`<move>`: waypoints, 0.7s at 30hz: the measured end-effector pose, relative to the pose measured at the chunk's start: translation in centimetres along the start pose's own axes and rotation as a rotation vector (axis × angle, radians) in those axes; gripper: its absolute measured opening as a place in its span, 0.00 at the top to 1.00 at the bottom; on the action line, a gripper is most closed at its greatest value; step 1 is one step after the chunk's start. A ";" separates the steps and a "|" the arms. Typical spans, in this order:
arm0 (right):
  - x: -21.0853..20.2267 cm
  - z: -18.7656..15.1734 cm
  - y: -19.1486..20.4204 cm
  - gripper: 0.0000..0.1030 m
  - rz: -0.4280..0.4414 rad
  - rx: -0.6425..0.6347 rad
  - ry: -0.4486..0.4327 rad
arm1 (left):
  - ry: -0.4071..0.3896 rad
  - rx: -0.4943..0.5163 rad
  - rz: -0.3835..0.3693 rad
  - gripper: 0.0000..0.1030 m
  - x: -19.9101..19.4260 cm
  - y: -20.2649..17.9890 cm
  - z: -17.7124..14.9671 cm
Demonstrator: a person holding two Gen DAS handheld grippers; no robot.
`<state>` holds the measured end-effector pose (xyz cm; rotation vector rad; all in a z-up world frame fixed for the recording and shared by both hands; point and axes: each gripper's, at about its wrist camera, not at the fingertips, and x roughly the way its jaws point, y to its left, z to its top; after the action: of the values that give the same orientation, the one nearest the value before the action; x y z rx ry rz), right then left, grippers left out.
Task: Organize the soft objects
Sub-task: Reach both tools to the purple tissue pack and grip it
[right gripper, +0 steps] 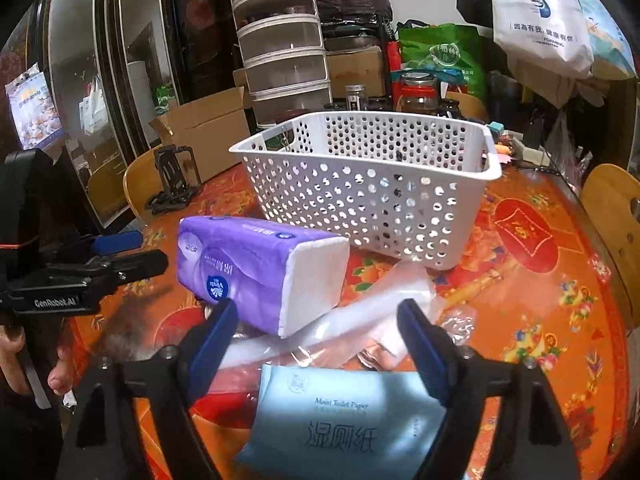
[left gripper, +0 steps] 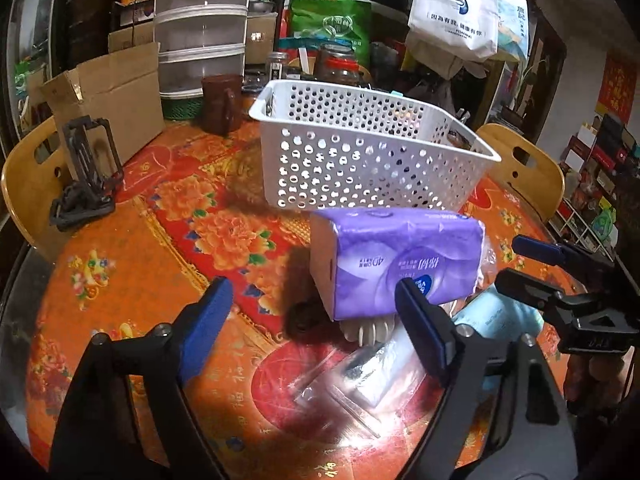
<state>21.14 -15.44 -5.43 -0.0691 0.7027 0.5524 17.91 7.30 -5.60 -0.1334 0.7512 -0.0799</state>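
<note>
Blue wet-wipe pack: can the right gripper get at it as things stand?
Probably yes. The right gripper is open, and the blue wet-wipe pack lies flat right below its fingers with nothing on top. The purple tissue pack sits further back, off to the side.

we see left gripper (left gripper: 310, 320): black frame, blue pads, silver screws | right gripper (right gripper: 316, 334): same build | white "GenRobot.AI" lettering on left gripper's side

My left gripper (left gripper: 314, 304) and right gripper (right gripper: 316, 322) both tilt downward with jaws apart, pads pressing on nothing. They sit side by side, my bare fingers (right gripper: 60, 376) wrapping the left one's handle.
</note>
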 end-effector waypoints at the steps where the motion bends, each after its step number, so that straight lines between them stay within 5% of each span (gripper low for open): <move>1: 0.2 0.0 0.1 0.25 0.001 0.000 0.000 | 0.003 0.000 0.000 0.25 0.4 -0.2 0.1; 9: 1.7 0.4 1.3 0.35 0.025 -0.016 0.016 | 0.015 0.025 -0.028 0.39 1.9 -1.1 0.7; 21: 3.9 0.9 1.7 0.63 0.083 -0.016 0.053 | 0.044 0.042 -0.081 0.53 4.1 -1.7 0.7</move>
<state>23.27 -12.03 -6.98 -0.0702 0.7552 0.6380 21.33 5.24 -7.55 -0.1229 0.7872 -0.1761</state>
